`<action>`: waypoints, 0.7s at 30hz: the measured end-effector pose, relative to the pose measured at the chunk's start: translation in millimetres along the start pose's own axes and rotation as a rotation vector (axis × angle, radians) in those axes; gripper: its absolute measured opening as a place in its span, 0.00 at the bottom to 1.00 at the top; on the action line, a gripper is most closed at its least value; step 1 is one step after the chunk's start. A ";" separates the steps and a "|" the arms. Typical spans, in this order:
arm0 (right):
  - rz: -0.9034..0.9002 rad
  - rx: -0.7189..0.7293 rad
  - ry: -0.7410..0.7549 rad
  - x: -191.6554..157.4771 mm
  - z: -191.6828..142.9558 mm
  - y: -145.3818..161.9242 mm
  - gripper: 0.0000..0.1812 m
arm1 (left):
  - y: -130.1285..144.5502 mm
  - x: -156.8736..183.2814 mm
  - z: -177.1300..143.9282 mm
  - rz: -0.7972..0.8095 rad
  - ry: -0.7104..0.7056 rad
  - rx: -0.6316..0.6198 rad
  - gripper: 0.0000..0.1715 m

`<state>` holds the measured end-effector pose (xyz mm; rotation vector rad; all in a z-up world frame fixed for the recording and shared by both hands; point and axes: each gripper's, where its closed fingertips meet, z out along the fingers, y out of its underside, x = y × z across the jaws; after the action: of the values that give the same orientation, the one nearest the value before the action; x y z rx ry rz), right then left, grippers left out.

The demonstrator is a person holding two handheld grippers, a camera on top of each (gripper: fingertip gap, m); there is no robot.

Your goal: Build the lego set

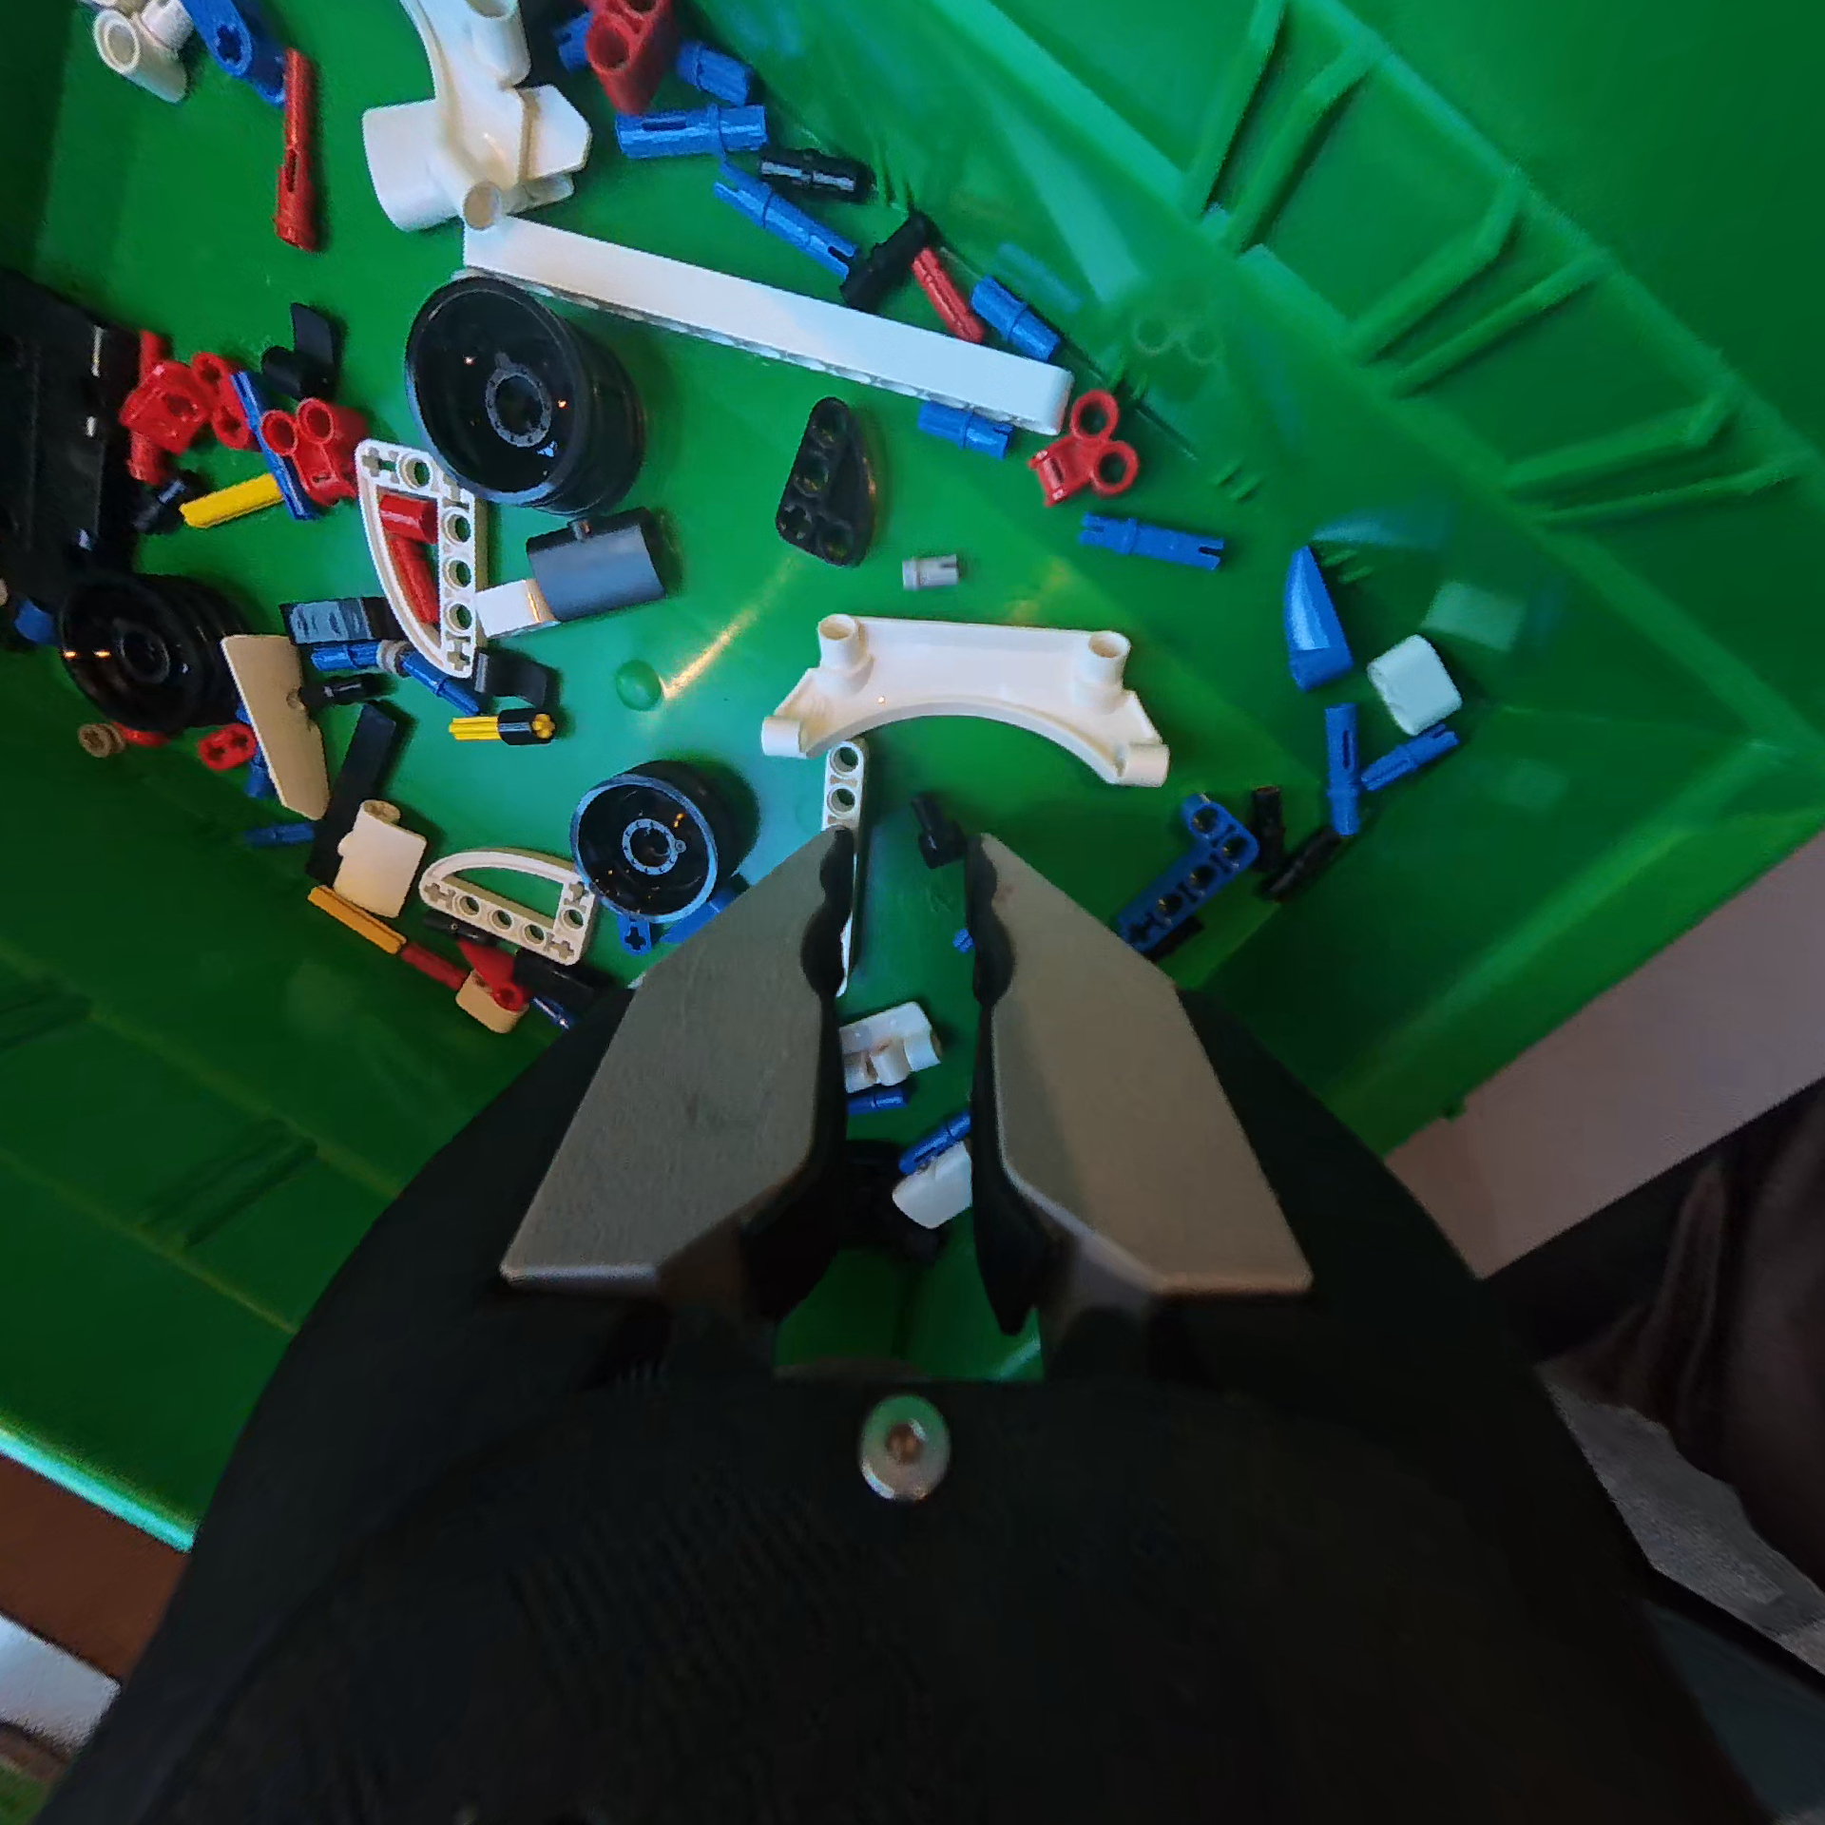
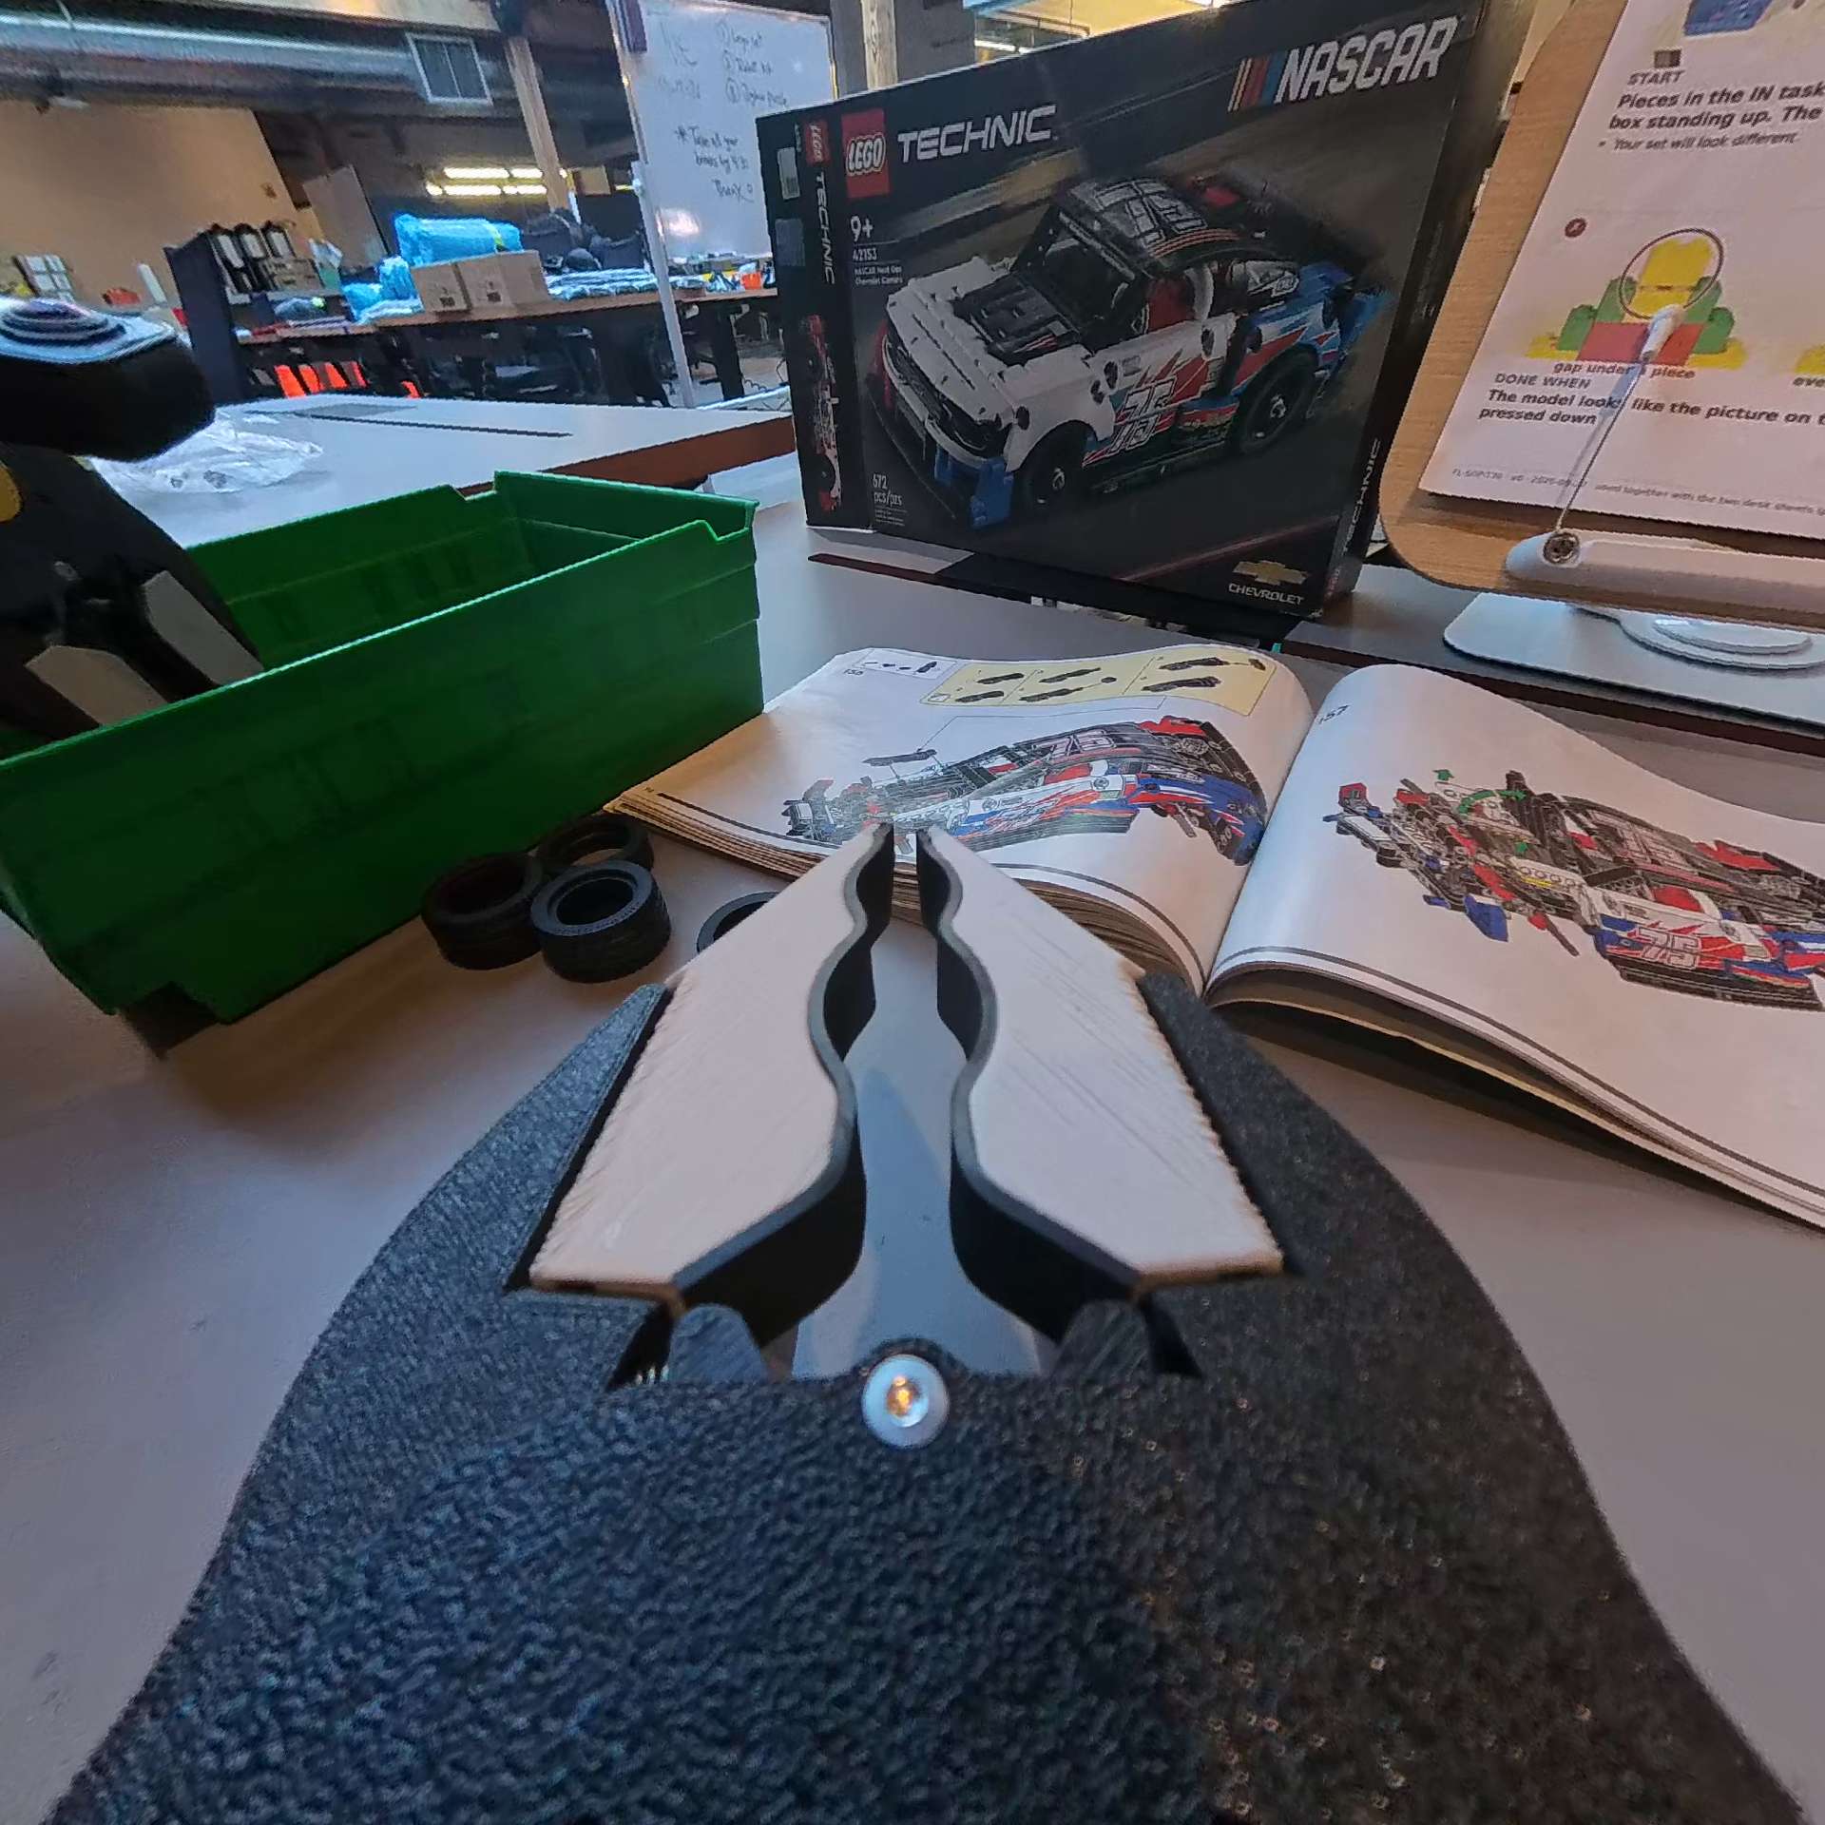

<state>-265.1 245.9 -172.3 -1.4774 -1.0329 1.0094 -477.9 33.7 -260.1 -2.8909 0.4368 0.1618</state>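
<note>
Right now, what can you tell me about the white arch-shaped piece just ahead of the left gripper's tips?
The white arch piece lies flat on the floor of the green bin. It looks like glossy plastic: a wide curved span with flared ends and two short round pegs standing up near its upper corners. A small white holed beam sits at its lower left edge. The left gripper is open just short of it, not touching.

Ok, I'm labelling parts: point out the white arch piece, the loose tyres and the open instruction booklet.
white arch piece (image 1: pixel 963 681), left wrist view, middle of its curved span.
loose tyres (image 2: pixel 602 918), right wrist view, front tyre's sidewall.
instruction booklet (image 2: pixel 1086 751), right wrist view, left page.
</note>
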 end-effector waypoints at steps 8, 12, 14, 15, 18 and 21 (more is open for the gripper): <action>-0.004 -0.001 -0.001 -0.8 0.2 0.0 0.02 | 0.1 8.9 -1.6 0.037 -0.012 0.009 0.06; -0.006 -0.002 -0.002 -1.0 0.3 0.1 0.02 | 1.7 9.1 -1.8 0.026 -0.005 0.009 0.08; -0.008 -0.002 -0.001 -1.2 0.2 0.1 0.02 | 4.1 9.1 -2.4 0.031 -0.004 -0.002 0.09; -0.009 -0.001 -0.001 -1.4 0.1 -0.1 0.02 | 4.6 9.2 -2.9 0.038 -0.007 -0.004 0.09; -0.009 -0.002 -0.003 -1.6 0.3 0.0 0.02 | 4.7 11.8 -4.5 0.051 -0.003 -0.002 0.09; -0.009 -0.003 -0.005 -1.7 0.4 0.1 0.02 | 0.7 16.7 -3.9 0.046 0.034 0.019 0.09</action>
<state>-266.0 244.4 -172.3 -1.4723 -1.0436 1.0060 -462.0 27.6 -258.7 -2.8698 0.5082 0.1151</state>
